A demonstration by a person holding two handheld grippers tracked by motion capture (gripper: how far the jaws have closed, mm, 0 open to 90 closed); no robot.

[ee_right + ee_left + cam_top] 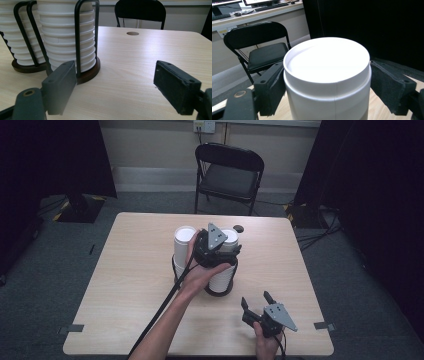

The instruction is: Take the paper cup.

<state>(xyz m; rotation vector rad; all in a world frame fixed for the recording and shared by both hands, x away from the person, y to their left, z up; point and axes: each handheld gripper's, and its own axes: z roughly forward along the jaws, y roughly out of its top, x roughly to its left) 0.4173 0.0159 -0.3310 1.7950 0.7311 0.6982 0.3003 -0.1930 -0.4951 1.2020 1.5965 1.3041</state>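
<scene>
Left tongs [223, 243] are at the top of the right-hand cup stack [223, 270], near the middle of the desk [125, 285]. In the left gripper view the jaws sit either side of the top cup [327, 75]: the left pad looks to be touching the wall just under the rim, the right pad is right at it, but I cannot tell if it presses. So cannot tell whether it's a real pinch.

Both stacks are upside-down white paper cups, each in a black wire holder [80, 37] on a dark round base. Second stack [183, 251] stands just to the left of the first, holders touching or nearly so.

Right tongs [256, 300] are spread wide with nothing between them, low over the desk's near right corner, well apart from the stacks.

Black folding chair [227, 175] behind the desk.
</scene>
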